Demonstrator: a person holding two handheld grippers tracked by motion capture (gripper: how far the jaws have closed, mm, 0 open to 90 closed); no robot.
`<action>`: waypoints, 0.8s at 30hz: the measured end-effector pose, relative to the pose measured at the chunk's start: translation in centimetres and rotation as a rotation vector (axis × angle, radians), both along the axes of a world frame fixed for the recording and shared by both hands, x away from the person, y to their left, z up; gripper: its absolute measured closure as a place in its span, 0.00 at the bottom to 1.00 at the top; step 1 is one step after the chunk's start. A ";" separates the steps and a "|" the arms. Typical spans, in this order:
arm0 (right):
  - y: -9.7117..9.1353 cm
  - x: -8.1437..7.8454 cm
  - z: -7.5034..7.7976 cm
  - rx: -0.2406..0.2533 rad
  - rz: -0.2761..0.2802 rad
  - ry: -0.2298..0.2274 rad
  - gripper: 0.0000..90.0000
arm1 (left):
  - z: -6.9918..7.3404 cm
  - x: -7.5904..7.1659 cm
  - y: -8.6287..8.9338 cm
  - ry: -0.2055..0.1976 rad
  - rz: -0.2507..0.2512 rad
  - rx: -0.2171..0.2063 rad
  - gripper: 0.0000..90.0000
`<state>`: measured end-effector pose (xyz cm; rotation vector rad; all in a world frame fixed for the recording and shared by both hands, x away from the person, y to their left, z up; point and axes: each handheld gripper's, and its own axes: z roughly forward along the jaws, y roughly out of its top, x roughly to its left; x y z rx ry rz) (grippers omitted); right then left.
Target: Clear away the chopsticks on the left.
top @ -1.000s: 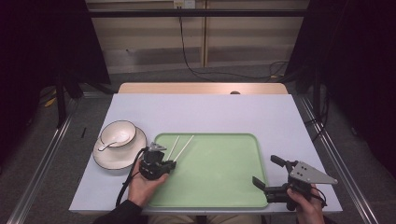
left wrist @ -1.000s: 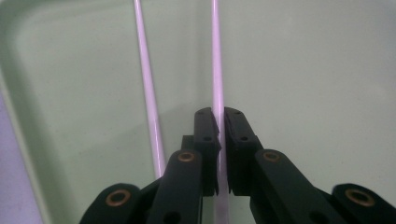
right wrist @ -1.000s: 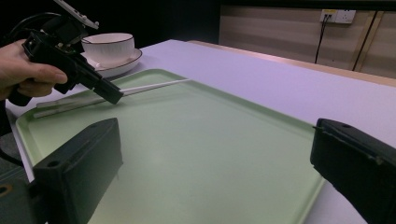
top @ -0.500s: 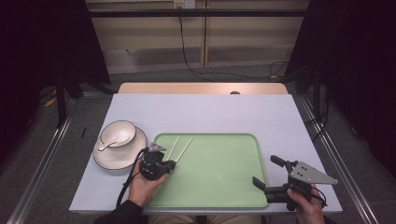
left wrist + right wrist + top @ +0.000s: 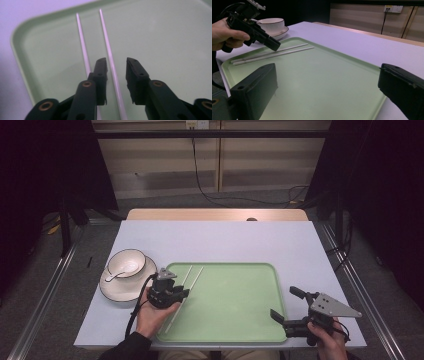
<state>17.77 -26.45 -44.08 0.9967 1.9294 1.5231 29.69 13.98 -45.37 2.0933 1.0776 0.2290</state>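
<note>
Two white chopsticks (image 5: 196, 276) lie side by side at the left end of a green tray (image 5: 235, 300). My left gripper (image 5: 176, 295) hovers low over their near part. In the left gripper view its jaws (image 5: 116, 61) have just been opening. The right-hand chopstick (image 5: 107, 47) lies between them, close to the left pad, and neither pad presses on it. The other chopstick (image 5: 82, 42) lies outside the left jaw. My right gripper (image 5: 285, 302) rests at the tray's right front corner, wide open with nothing between its jaws (image 5: 327, 68).
A white bowl (image 5: 126, 262) with a spoon (image 5: 114, 276) sits on a plate (image 5: 117, 292) left of the tray. The tray stands near the front edge of the pale table (image 5: 215, 240). The left gripper's cable (image 5: 136, 307) trails back along the hand.
</note>
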 end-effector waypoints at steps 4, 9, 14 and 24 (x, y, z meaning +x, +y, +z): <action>0.1 0.0 0.0 0.000 0.001 0.000 0.02 | 0.2 1.1 -0.7 -0.001 -0.047 -0.006 0.98; 0.0 0.0 0.0 0.007 -0.003 0.003 0.02 | -1.0 2.8 -2.9 0.026 -0.104 0.022 1.00; 0.0 0.0 0.0 0.009 -0.005 0.002 0.02 | -1.6 3.5 -3.4 0.044 -0.109 0.057 1.00; 0.0 0.0 0.0 0.006 -0.002 0.002 0.02 | -1.5 4.0 -1.9 0.044 -0.060 0.075 1.00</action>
